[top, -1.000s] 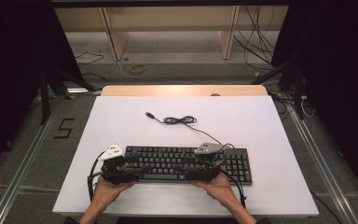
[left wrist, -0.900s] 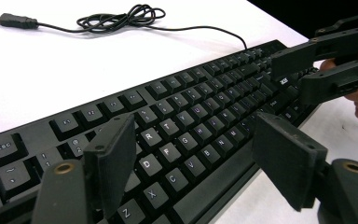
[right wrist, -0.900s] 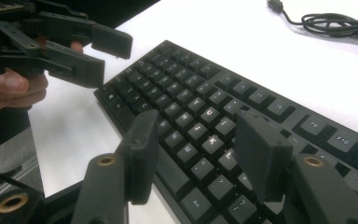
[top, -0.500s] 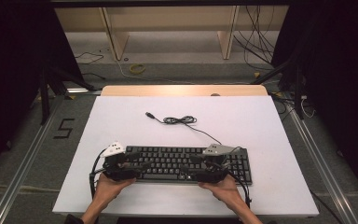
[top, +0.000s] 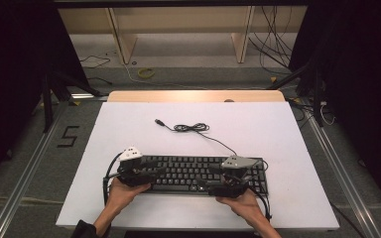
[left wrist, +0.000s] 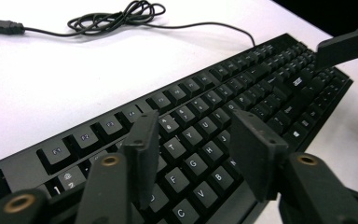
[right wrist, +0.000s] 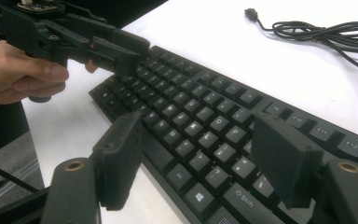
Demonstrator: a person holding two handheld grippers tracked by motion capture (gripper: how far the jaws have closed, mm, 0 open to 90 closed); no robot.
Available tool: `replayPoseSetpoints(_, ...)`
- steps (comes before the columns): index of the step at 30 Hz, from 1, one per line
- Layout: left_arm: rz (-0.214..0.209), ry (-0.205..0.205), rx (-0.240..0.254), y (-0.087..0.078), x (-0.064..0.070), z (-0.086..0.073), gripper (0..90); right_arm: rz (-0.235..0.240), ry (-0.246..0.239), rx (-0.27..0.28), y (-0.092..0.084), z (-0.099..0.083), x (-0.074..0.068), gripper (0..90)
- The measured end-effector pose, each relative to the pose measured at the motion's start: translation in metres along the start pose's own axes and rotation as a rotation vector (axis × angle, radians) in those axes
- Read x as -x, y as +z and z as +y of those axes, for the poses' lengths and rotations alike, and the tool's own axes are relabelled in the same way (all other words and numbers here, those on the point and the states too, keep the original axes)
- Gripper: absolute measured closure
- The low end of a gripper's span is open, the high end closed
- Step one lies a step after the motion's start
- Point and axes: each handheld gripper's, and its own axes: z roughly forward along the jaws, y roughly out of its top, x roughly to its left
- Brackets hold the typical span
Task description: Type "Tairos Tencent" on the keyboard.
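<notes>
The white table [top: 129, 129] takes up most of the high view, with a pale wooden strip [top: 193, 95] along its far edge and grey floor around it.

On the near half of the table lies the black keyboard [top: 188, 171], flat, its long side running across the table and its keys facing up. It sits close to the person's edge, a little right of the middle. In the left gripper view the letter rows and the function keys are readable, and the keyboard runs off toward the upper right.

Its cable [top: 213, 139] leaves the far edge of the keyboard, runs toward the middle of the table, gathers into a loose coil [top: 191, 127] and ends in a plug [top: 159, 122] lying on the bare white top, well apart from the keyboard.

The left gripper [top: 151, 168] is held at the keyboard's left end, its jaws reaching over the keys. The jaws have just been closing; in the left gripper view they stand apart above the letter keys with nothing pinched between them, and I cannot tell whether a pad touches a key.

The right gripper [top: 213, 174] is held over the right part of the keyboard, left of the number block. Its jaws have just been opening and stand spread wide in the right gripper view, one over the near edge of the keyboard and one over the keys, gripping nothing.

A bare hand [top: 121, 191] holds the left gripper and another hand [top: 243, 201] the right one, both just at the keyboard's near side.
</notes>
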Motion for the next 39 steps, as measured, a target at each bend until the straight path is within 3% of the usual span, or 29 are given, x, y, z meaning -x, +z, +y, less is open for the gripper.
replayPoseSetpoints(10, 0.024, -0.003, -0.044, 0.011, -0.003, 0.004, 66.7, -0.014, -0.005, 0.022, -0.011, -0.004, 0.003, 32.2)
replayPoseSetpoints(24, 0.046, 0.055, -0.142, 0.030, -0.001, 0.007, 88.6, -0.023, 0.001, 0.031, -0.019, -0.010, 0.004, 30.7)
replayPoseSetpoints(39, 0.059, 0.059, -0.187, 0.038, -0.003, 0.007, 89.4, -0.027, -0.006, 0.033, -0.022, -0.013, 0.003, 30.1)
